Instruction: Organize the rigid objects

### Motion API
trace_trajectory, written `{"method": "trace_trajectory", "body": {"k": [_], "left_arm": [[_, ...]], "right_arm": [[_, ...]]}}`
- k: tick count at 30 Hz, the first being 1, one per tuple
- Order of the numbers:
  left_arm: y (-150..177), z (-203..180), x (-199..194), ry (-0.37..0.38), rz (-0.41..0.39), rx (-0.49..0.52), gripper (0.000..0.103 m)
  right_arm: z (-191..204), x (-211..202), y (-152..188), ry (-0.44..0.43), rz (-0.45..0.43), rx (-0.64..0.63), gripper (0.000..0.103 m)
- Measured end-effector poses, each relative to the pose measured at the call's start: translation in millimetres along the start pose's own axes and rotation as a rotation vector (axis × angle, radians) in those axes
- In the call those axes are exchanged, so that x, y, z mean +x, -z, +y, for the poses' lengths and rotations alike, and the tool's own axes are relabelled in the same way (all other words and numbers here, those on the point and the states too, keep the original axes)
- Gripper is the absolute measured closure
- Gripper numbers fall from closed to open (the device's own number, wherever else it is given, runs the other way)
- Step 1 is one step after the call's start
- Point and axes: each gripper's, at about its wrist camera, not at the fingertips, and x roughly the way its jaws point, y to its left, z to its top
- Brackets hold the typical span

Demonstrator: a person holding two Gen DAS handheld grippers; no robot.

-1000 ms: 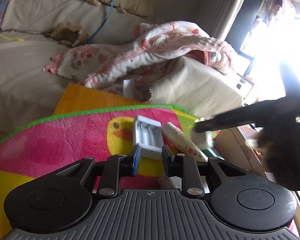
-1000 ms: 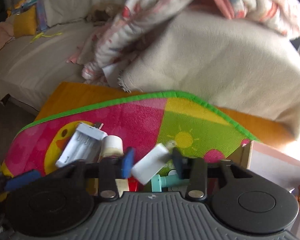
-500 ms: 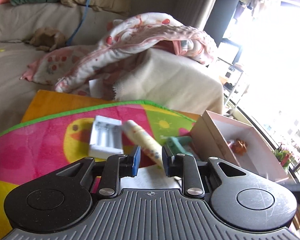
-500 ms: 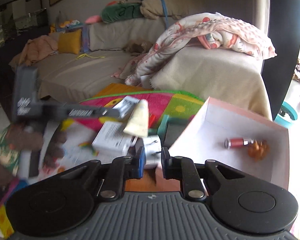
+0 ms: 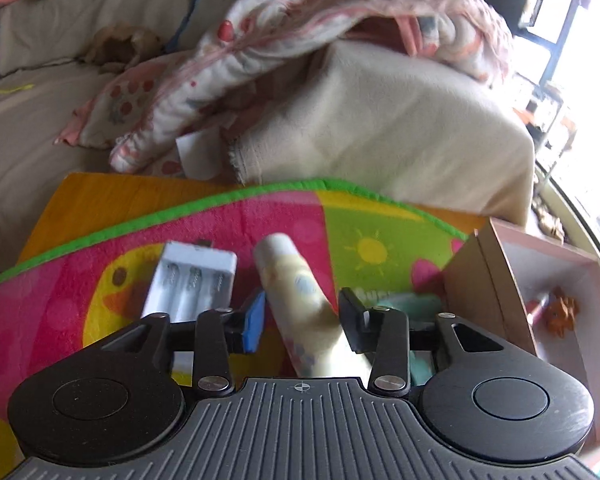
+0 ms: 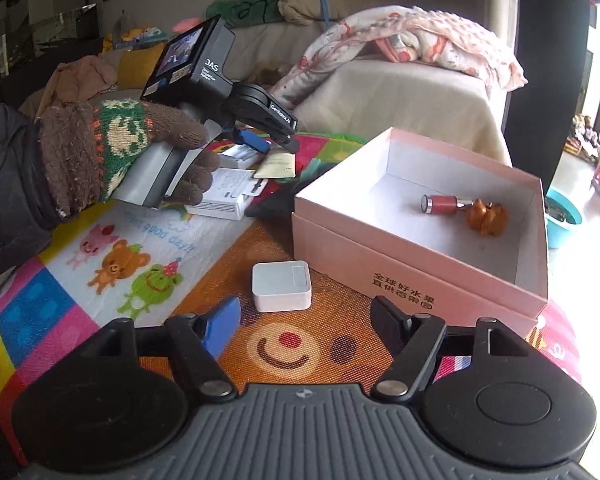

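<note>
My left gripper (image 5: 302,318) is open with its fingers on either side of a cream tube (image 5: 300,300) lying on the colourful mat; I cannot tell whether they touch it. A white battery holder (image 5: 192,280) lies just left of the tube. My right gripper (image 6: 304,322) is open and empty above a small white square box (image 6: 282,286) on the mat. A pink cardboard box (image 6: 420,240) at right holds a red lipstick (image 6: 440,203) and an orange figurine (image 6: 486,216). The left gripper also shows in the right wrist view (image 6: 276,142), held by a gloved hand.
A white carton (image 6: 230,194) and a teal object (image 5: 406,306) lie near the pink box (image 5: 500,280). A sofa with a flowered blanket (image 5: 300,40) stands behind the mat. A teal basin (image 6: 562,216) sits on the floor at right.
My right gripper opened, and the white square box now lies on the mat in front of it. My left gripper opened and moved in around the cream tube.
</note>
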Motion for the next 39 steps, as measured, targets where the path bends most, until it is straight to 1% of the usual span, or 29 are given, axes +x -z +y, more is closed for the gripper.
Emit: {"method": "trace_trajectory", "body": {"k": [1,3,4,5,7,10,12,14,16,19,21,22,25,26,27,30,31,32,33,34,35,36,37,38,39], "left_arm": [[4.0,-0.1,1.9,0.010,0.014,0.006,0.065],[11.3,3.6,1.0,0.055,0.003,0.003,0.065],[13.1,4.8,0.2,0.071,-0.001,0.006,0.067],[14.5,6.0,-1.6,0.087,-0.004,0.011,0.073],[17.8,7.5,-9.0,0.126,-0.020,0.026,0.082],[26.5,5.9,-35.1,0.156,-0.078,0.093,0.083],[36.9,7.3,-58.5,0.180,-0.115,0.130,0.083],[51.3,11.5,-81.1,0.223,-0.127,0.142,0.090],[70.3,15.0,-101.3,0.280,-0.101,0.152,0.090],[103.0,14.2,-120.4,0.360,-0.017,0.204,0.090],[123.4,12.0,-126.3,0.358,0.027,0.239,0.090],[132.0,11.1,-127.9,0.337,0.040,0.255,0.088],[151.5,4.8,-125.4,0.248,0.079,0.341,0.087],[155.2,4.3,-127.3,0.242,0.060,0.358,0.086],[156.5,1.6,-127.0,0.237,0.064,0.368,0.085],[154.0,-9.7,-124.0,0.245,0.082,0.394,0.074],[153.7,-14.2,-122.2,0.254,0.084,0.404,0.063],[153.5,-18.5,-120.1,0.271,0.087,0.408,0.047],[153.2,-22.1,-118.0,0.292,0.095,0.409,0.039],[152.7,-24.7,-116.2,0.313,0.105,0.404,0.024],[152.4,-27.2,-114.2,0.334,0.116,0.396,0.015],[150.8,-28.4,-113.8,0.352,0.123,0.387,0.015],[147.4,-28.0,-115.5,0.381,0.129,0.370,0.019],[142.1,-26.4,-119.9,0.415,0.122,0.342,0.022],[134.9,-23.9,-124.9,0.440,0.098,0.310,0.023]], "right_arm": [[-1.1,4.2,-0.4,-0.015,0.012,0.013,0.030],[-0.2,12.4,0.5,-0.044,0.022,0.021,0.030],[1.2,17.9,-0.2,-0.045,0.020,0.015,0.030],[3.0,23.4,-0.6,-0.034,0.016,0.004,0.030],[7.6,36.0,-2.8,0.012,0.004,-0.027,0.030],[12.2,50.9,-4.1,0.059,-0.002,-0.042,0.028],[13.4,56.4,-3.6,0.048,0.005,-0.031,0.026],[16.1,60.9,-2.3,0.030,0.023,-0.026,0.025],[20.1,65.7,-1.4,0.022,0.035,-0.031,0.025],[23.4,69.0,-1.8,0.036,0.028,-0.040,0.025],[24.7,70.8,-2.1,0.053,0.023,-0.044,0.022],[25.4,71.0,-1.3,0.061,0.020,-0.043,0.020],[24.4,69.8,1.3,0.069,0.014,-0.022,0.019],[23.6,69.0,2.1,0.070,0.014,-0.012,0.019],[22.4,68.2,2.4,0.069,0.016,-0.003,0.019],[19.1,63.4,5.2,0.067,0.025,0.013,0.018],[18.2,60.8,6.8,0.066,0.027,0.011,0.018],[16.6,58.3,8.7,0.066,0.029,0.010,0.018],[14.6,55.7,10.7,0.068,0.029,0.011,0.018],[12.1,52.6,13.4,0.071,0.029,0.017,0.017],[9.2,50.1,15.8,0.076,0.028,0.024,0.017],[6.2,47.8,18.3,0.081,0.026,0.033,0.016],[3.5,45.7,20.7,0.086,0.023,0.039,0.016],[1.0,44.1,22.5,0.089,0.020,0.046,0.016],[-1.0,42.5,23.9,0.090,0.018,0.053,0.016]]}}
